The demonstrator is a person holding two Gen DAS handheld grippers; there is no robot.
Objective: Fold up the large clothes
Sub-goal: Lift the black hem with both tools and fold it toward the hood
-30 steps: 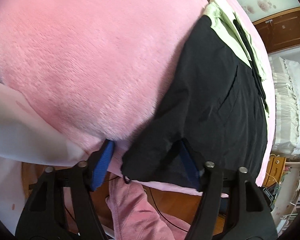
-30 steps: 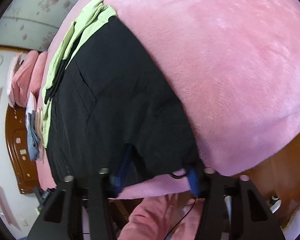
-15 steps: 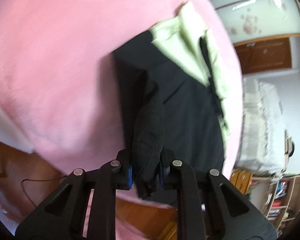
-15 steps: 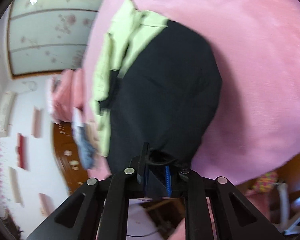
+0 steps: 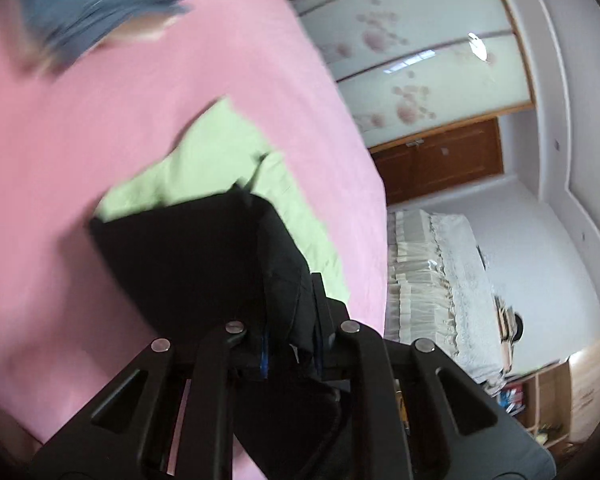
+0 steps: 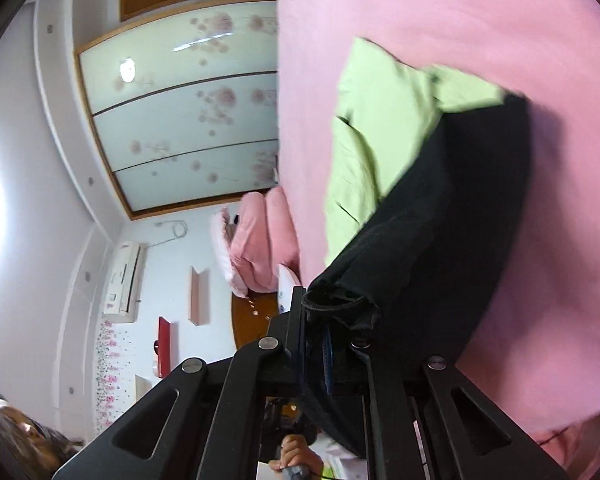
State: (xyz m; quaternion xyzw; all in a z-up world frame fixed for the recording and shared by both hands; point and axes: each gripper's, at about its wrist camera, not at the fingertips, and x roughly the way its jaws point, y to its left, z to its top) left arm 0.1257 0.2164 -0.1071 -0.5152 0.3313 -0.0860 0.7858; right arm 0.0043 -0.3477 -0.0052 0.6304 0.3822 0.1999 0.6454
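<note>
A large garment, black (image 5: 188,256) with a light green upper part (image 5: 204,164), lies on the pink blanket (image 5: 80,140). My left gripper (image 5: 290,332) is shut on a bunched corner of the black fabric and holds it above the bed. In the right wrist view the black part (image 6: 452,240) runs from the green part (image 6: 380,100) down to my right gripper (image 6: 332,328). Its jaws are closing, with the black hem pinched between the pads. The lifted black end curves back over the rest of the garment.
Blurred blue-grey clothes (image 5: 92,0) lie at the far end of the bed, with pink pillows (image 6: 256,240) nearby. A wardrobe with flowered sliding doors (image 5: 420,60) and a white lace-covered piece of furniture (image 5: 440,280) stand beside the bed. A hand (image 6: 296,456) shows below the right gripper.
Both grippers went from open at the black hem by the bed's edge to shut on it. They rose with the hem, and the black end now hangs folded toward the green part.
</note>
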